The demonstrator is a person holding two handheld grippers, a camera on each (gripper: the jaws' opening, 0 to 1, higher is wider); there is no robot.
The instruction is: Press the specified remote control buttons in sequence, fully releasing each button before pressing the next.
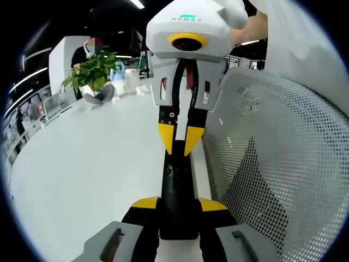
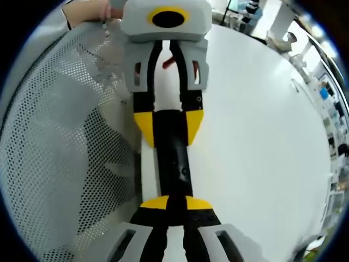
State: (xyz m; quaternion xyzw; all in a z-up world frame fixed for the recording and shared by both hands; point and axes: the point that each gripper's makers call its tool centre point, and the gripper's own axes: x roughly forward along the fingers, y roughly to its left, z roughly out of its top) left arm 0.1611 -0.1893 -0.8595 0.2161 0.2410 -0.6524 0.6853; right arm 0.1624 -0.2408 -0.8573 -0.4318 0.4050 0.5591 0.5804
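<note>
As the left gripper view looks along its own jaws, we find the left gripper (image 1: 177, 210) clamped on the near end of a black remote control (image 1: 177, 188), whose long axis runs straight away from the camera above the white table (image 1: 82, 174). The right gripper (image 1: 178, 143) meets the remote's far end with its yellow tips nearly together. In the right gripper view, the right gripper (image 2: 170, 206) sits pinched at one end of the remote (image 2: 173, 158), with the left gripper (image 2: 169, 130) holding the other. A mesh chair back (image 1: 283, 153) stands just beside the remote; a potted plant (image 1: 92, 73) stands well beyond it.
</note>
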